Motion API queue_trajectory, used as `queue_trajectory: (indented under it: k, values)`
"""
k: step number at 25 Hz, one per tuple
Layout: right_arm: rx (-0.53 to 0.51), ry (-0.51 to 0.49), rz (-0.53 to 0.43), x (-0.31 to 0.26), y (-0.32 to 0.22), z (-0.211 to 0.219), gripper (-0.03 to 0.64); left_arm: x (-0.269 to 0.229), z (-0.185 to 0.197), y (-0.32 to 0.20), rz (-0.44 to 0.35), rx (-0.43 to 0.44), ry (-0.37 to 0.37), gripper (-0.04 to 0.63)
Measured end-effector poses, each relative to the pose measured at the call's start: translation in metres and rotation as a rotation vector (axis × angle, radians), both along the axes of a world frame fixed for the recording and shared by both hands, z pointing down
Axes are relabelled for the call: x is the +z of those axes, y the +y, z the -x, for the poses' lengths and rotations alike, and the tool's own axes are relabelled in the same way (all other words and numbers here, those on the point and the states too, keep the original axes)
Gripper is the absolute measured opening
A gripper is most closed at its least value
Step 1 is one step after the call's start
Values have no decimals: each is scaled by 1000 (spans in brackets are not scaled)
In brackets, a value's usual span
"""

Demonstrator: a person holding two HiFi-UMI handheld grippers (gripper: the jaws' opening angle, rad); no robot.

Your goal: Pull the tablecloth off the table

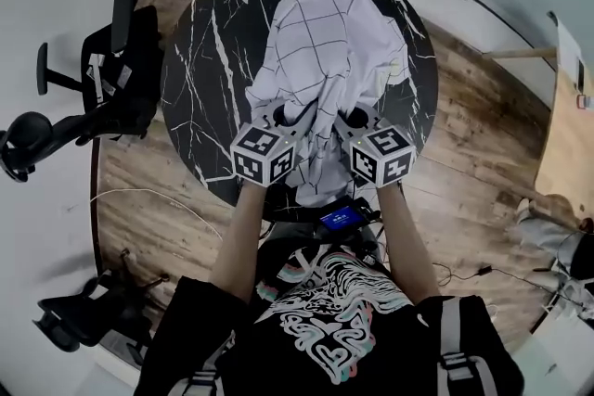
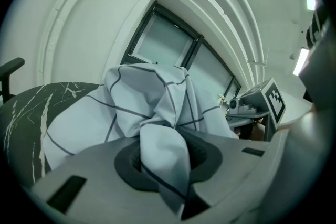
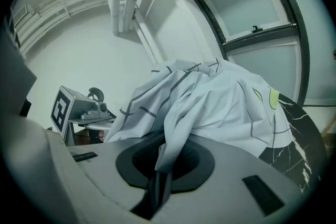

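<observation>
On the round black marble table, the white tablecloth with thin dark grid lines lies bunched into a heap. It covers the middle and the near side, and dark tabletop shows bare all around it. A narrow gathered strip of the cloth runs down over the near edge, between the 2 grippers. The left gripper has its jaws nearly together, pinching a thick fold of the cloth that spills out over them. The right gripper, just beside it, has its jaws clamped tight on a thinner fold. Both are held at the table's near edge, side by side. A black office chair stands on the wooden floor to the left of the table.
</observation>
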State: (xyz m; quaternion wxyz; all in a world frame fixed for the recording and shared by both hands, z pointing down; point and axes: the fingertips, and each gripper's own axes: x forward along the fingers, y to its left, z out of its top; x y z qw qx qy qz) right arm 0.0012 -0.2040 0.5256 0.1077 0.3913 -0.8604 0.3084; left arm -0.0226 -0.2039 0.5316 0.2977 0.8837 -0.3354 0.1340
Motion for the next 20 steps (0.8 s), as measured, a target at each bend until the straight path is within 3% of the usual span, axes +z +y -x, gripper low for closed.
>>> queue_trajectory:
  k: [20]
  values:
    - [42, 17, -136, -79, 56, 20, 29, -80, 20, 55, -159, -6, 7, 74]
